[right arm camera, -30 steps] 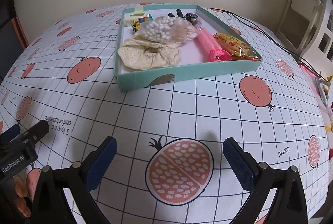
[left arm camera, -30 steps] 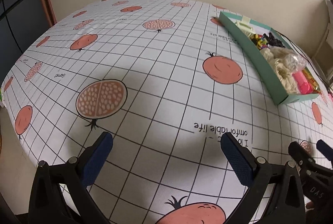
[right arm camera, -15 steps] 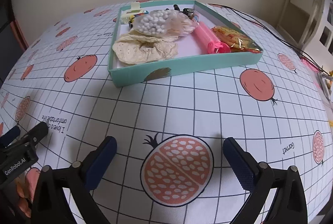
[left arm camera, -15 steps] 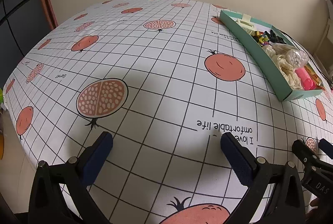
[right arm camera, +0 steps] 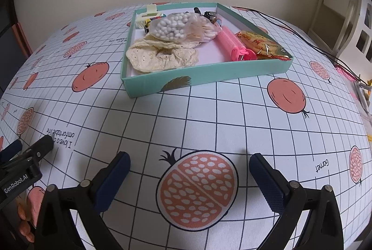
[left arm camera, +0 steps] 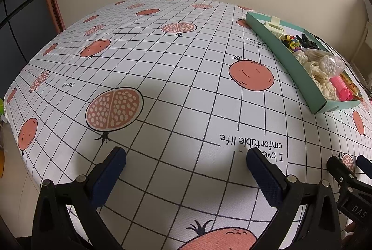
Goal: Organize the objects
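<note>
Right wrist view: right gripper (right arm camera: 189,166) spread wide, empty — short of the teal tray (right arm camera: 204,74).
Left gripper (left arm camera: 186,162): also spread, holding nothing, well left of the tray.
Progress: apparently done (no loose items show on the tablecloth (right arm camera: 232,110)).
Tray contents: cream scrunchie (right arm camera: 160,56), bead bag (right arm camera: 183,27), pink roller (right arm camera: 233,46) — loosely piled.

I see soft, even light. Big grey shadows sit low in the middle of the tablecloth (left arm camera: 186,68). The pictures are sharp. Lines bend near the edges, and corners go black.
</note>
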Demonstrator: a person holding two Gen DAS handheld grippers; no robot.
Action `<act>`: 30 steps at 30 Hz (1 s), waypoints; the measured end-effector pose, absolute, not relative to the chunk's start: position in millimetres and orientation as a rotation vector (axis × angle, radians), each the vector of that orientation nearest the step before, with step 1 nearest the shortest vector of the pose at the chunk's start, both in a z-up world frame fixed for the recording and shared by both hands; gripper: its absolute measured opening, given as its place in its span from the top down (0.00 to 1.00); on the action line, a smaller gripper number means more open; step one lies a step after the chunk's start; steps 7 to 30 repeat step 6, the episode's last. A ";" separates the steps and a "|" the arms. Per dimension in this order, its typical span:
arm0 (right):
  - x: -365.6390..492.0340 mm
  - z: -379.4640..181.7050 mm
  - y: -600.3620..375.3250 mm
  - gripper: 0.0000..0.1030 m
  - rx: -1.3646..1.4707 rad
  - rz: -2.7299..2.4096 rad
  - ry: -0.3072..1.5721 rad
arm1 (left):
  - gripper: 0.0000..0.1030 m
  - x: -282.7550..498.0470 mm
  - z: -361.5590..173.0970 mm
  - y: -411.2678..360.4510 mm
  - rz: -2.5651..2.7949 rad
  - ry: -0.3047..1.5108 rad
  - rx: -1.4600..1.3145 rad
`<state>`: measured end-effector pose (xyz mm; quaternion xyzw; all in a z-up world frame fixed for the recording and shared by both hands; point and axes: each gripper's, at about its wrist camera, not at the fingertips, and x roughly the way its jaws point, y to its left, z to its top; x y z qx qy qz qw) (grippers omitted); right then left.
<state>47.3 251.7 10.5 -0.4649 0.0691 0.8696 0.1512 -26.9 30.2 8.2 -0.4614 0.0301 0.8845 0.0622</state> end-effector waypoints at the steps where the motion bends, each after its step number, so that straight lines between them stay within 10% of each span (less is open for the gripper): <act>1: 47.3 10.5 251.8 0.00 -1.335 2.497 0.198 | 0.00 -27.1 8.2 30.2 2.673 0.090 -1.397; 30: 47.6 10.5 251.7 0.00 -1.335 2.496 0.199 | 0.00 -27.3 8.2 31.0 2.673 0.089 -1.405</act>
